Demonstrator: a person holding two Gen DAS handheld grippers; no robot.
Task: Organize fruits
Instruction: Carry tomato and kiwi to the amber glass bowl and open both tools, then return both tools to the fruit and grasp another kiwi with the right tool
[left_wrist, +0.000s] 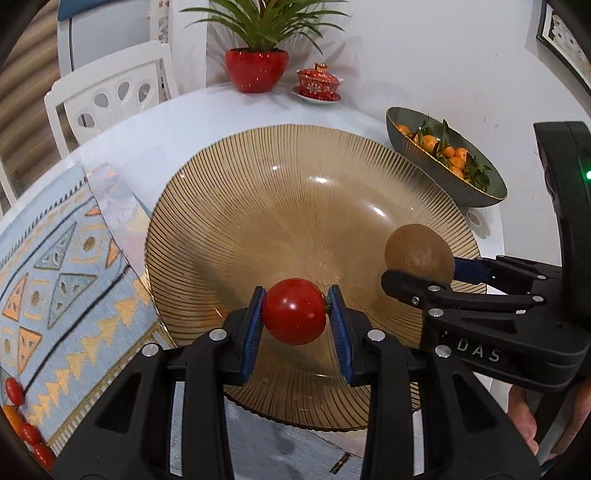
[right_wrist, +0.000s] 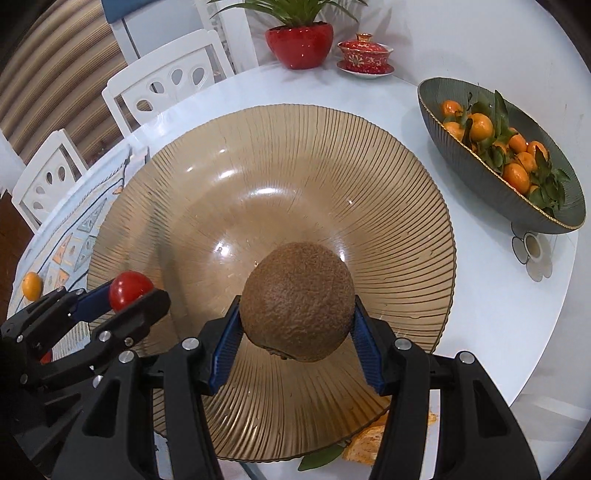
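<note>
Your amber glass bowl (right_wrist: 258, 155) lies empty beneath both grippers; the grey bowl (right_wrist: 480, 177) at two o'clock holds leafy mandarins (right_wrist: 480, 127). Your left gripper (left_wrist: 295, 314) reaches in from six o'clock, clamped on the red tomato (left_wrist: 293, 311) above the near rim. Your right gripper (right_wrist: 297, 325) comes in beside it, pinching the brown kiwi (right_wrist: 297, 301) between its blue pads (right_wrist: 225, 339).

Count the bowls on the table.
2: the amber glass bowl under both grippers, with nothing resting inside, and the dark green bowl of oranges at far right. None seems hidden.
</note>
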